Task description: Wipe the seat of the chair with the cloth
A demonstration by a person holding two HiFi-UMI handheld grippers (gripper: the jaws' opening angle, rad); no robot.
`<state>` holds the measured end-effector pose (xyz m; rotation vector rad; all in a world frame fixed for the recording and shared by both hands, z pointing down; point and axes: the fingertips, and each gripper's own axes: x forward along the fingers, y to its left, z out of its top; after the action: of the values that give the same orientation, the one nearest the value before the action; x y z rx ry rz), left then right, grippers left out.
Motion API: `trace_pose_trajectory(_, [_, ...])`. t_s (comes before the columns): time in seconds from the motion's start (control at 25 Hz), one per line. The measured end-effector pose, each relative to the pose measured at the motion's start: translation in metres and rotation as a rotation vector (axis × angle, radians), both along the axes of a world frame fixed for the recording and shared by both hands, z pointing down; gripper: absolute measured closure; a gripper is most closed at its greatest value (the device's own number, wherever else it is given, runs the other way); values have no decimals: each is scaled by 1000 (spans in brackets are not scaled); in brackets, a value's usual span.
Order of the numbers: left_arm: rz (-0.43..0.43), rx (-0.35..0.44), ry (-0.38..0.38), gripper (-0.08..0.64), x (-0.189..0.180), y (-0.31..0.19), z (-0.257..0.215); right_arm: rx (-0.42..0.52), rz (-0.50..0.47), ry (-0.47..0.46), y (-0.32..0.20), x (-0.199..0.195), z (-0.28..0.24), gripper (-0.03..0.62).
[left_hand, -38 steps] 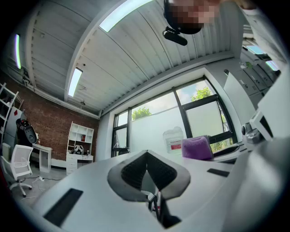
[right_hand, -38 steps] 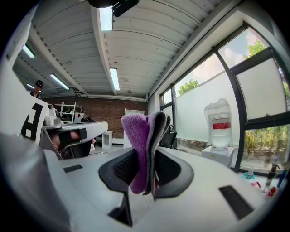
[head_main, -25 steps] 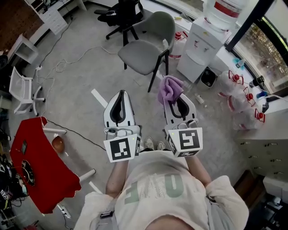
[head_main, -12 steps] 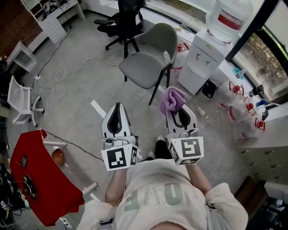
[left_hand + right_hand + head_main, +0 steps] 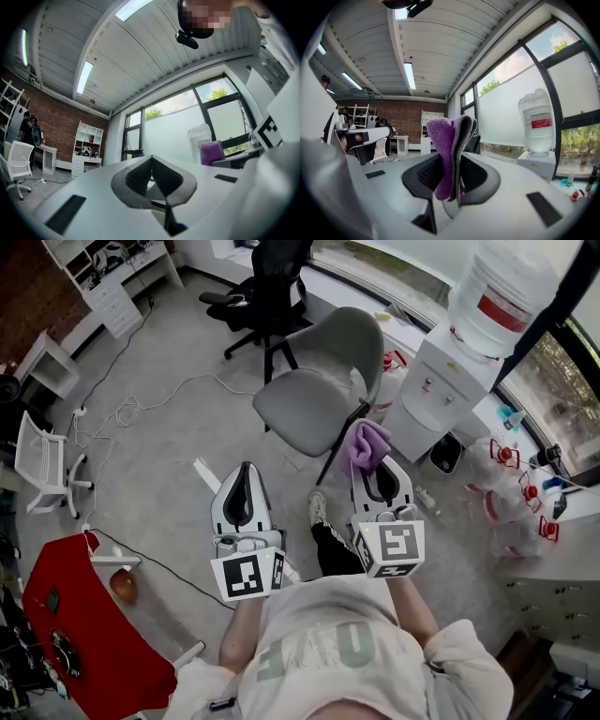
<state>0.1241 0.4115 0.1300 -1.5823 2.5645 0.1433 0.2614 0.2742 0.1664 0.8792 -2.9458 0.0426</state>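
A grey chair (image 5: 319, 399) with black legs stands on the floor just ahead of both grippers; its seat is bare. My right gripper (image 5: 367, 457) is shut on a purple cloth (image 5: 367, 443) that sticks out past its tips, close to the seat's near right corner. In the right gripper view the cloth (image 5: 449, 150) is pinched folded between the jaws, purple on one side and grey on the other. My left gripper (image 5: 242, 474) is shut with nothing in it, held level left of the right one; its closed jaws (image 5: 151, 161) point towards the windows.
A white water dispenser (image 5: 439, 390) with a big bottle (image 5: 507, 298) stands right of the chair. A black office chair (image 5: 270, 292) is behind it. A red table (image 5: 70, 615) lies at lower left, a white chair (image 5: 42, 465) at left, cables (image 5: 141, 404) on the floor.
The person has stepped closer to the grey chair, so both grippers and the cloth now sit nearer its seat. Both grippers keep their grip state.
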Motion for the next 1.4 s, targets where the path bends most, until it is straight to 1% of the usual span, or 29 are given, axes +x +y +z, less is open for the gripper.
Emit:
trace_pose_trajectory(0.24, [4, 8, -32, 548, -62, -96, -15, -5, -5, 0, -101, -69, -5, 497])
trace_pose_trajectory(0.44, [4, 29, -62, 548, -124, -179, -38, 8, -15, 4, -180, -131, -18, 497])
trace_pose_trajectory(0.64, [8, 35, -65, 548, -175, -242, -44, 17, -21, 13, -241, -180, -26, 497])
trace_pose_trajectory(0.76, [10, 27, -57, 548, -200, -269, -42, 16, -19, 15, -265, -201, -26, 497])
trace_pose_trajectory(0.88, [22, 15, -42, 548, -214, -286, -37, -6, -9, 24, -278, -214, -19, 497])
trace_pose_trajectory(1.04, [66, 9, -19, 548, -232, -308, -31, -22, 19, 38, -290, -231, -12, 497])
trace_pose_trajectory(1.24, [145, 7, -2, 548, -258, -339, -27, -25, 98, 48, -308, -251, -10, 497])
trace_pose_trajectory(1.4, [206, 2, -15, 548, -282, -361, -30, -28, 174, 38, -319, -263, -11, 497])
